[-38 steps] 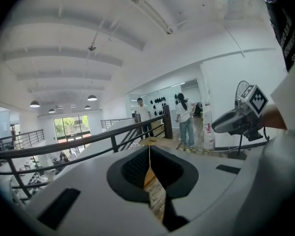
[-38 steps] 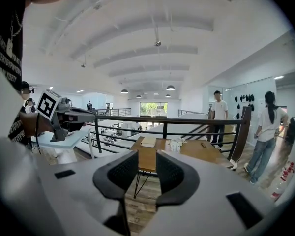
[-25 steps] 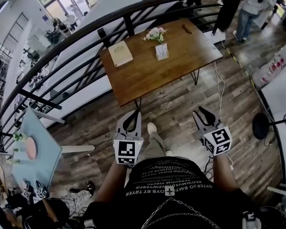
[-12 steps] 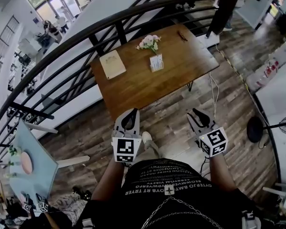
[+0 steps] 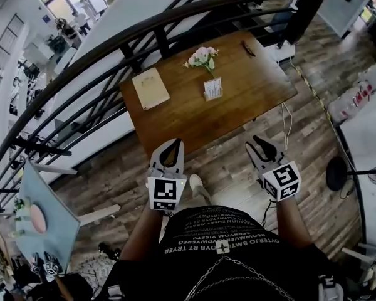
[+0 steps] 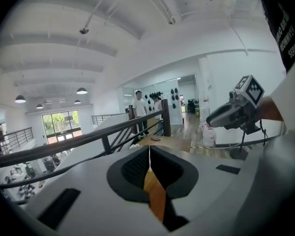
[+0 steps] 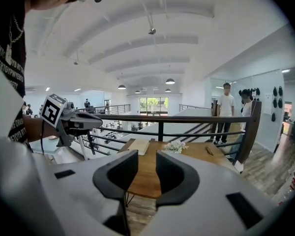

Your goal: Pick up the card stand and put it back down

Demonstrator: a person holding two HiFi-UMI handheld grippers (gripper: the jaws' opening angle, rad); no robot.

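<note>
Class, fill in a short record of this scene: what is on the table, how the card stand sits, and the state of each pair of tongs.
Surface: wooden table
On it: card stand, flowers, tan notebook
Card stand: upright near the table's middle, just in front of the flowers, untouched
Left tongs: shut, empty, short of the table
Right tongs: open, empty, short of the table
Task stage: pick-up not yet begun
</note>
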